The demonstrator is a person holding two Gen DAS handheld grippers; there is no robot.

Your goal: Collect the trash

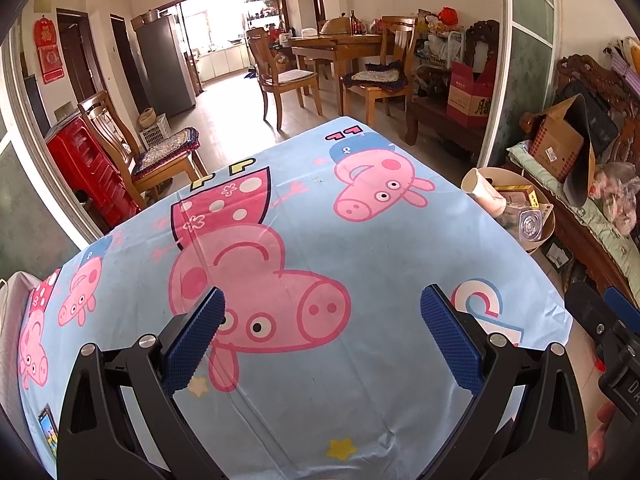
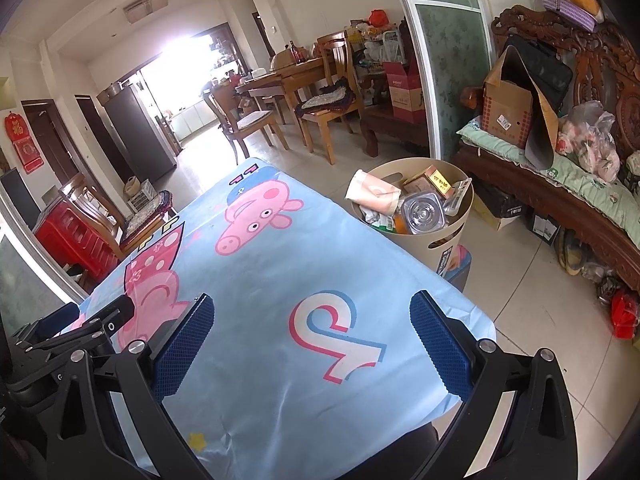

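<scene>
A beige round bin [image 2: 450,240] stands on the floor at the table's right side, full of trash: a paper cup [image 2: 372,194], a clear plastic bottle [image 2: 422,214] and a small printed box [image 2: 434,180]. It also shows in the left wrist view [image 1: 546,236], with the cup [image 1: 482,194] at its rim. My left gripper [image 1: 322,308] is open and empty above the light blue pig-print tablecloth [image 1: 360,248]. My right gripper [image 2: 312,316] is open and empty above the cloth [image 2: 280,272] near its right edge. The left gripper's body [image 2: 80,328] shows at the right view's left edge.
A wooden chair [image 1: 140,148] and red plastic stools [image 1: 88,168] stand beyond the table's left. A carved wooden sofa [image 2: 560,184] with a cardboard box [image 2: 512,112] and bags runs along the right. A dining table with chairs [image 1: 340,52] stands farther back. A phone-like item [image 1: 48,428] lies at the cloth's near left.
</scene>
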